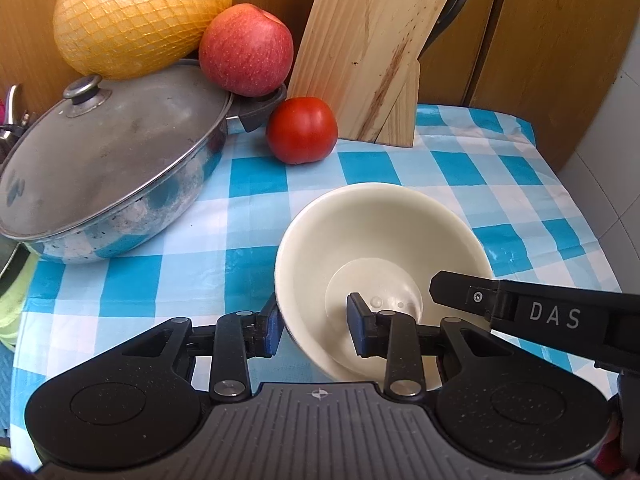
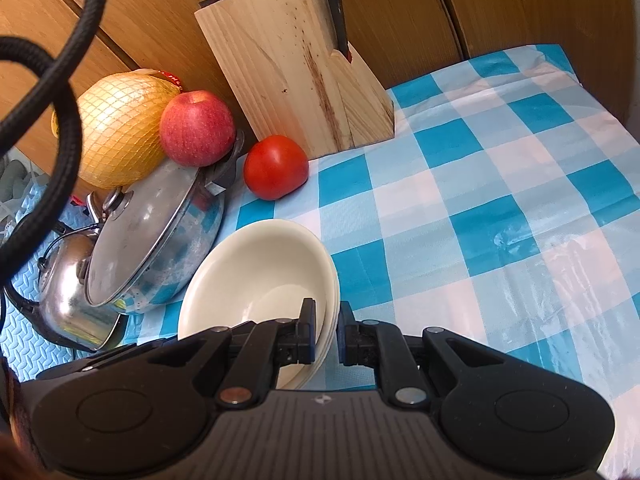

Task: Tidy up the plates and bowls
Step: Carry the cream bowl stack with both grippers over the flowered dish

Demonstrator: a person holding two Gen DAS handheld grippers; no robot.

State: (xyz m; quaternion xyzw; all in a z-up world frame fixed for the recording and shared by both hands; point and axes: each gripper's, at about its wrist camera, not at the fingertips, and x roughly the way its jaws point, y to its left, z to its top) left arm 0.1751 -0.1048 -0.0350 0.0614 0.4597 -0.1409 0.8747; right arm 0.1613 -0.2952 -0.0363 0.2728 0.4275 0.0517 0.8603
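Carefully, I keep both grips steady; my left gripper point(image 1: 316, 328) straddles the near wall of the cream bowl point(image 1: 380, 240) on the checked cloth point(image 1: 520, 208), while my right gripper point(image 2: 325, 330) pinches its rim firmly; I lift evenly, clear of the pan point(image 1: 108, 184).
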